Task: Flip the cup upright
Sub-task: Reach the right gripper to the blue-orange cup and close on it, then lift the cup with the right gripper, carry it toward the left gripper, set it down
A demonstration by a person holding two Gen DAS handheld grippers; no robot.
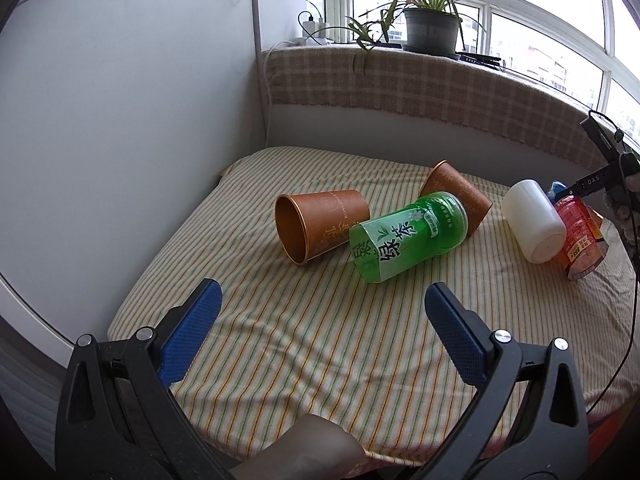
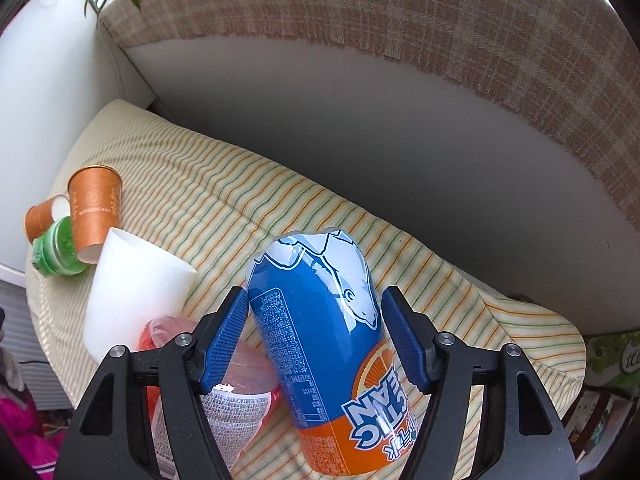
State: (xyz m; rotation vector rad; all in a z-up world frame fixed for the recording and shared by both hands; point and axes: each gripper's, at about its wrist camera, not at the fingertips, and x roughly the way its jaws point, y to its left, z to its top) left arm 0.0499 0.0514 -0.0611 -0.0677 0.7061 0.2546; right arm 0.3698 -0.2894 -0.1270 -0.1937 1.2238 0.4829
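Several cups lie on their sides on the striped cloth (image 1: 320, 340). A brown paper cup (image 1: 320, 224) faces its mouth left; a second brown cup (image 1: 460, 192) lies behind a green tea cup (image 1: 408, 236). A white cup (image 1: 534, 220) and a red cup (image 1: 580, 240) lie at the right. My left gripper (image 1: 320, 308) is open and empty in front of the green cup. In the right wrist view my right gripper (image 2: 314, 320) straddles a blue-and-orange cup (image 2: 320, 340); the left pad touches it, a gap shows at the right pad. The white cup (image 2: 132, 292) and red cup (image 2: 224, 392) lie to its left.
A white wall panel (image 1: 140, 120) bounds the left side. A checked cloth ledge (image 1: 440, 84) with a potted plant (image 1: 430, 28) runs behind. The cloth's front edge (image 1: 380, 456) drops off near me. A black cable (image 1: 624, 340) hangs at the right.
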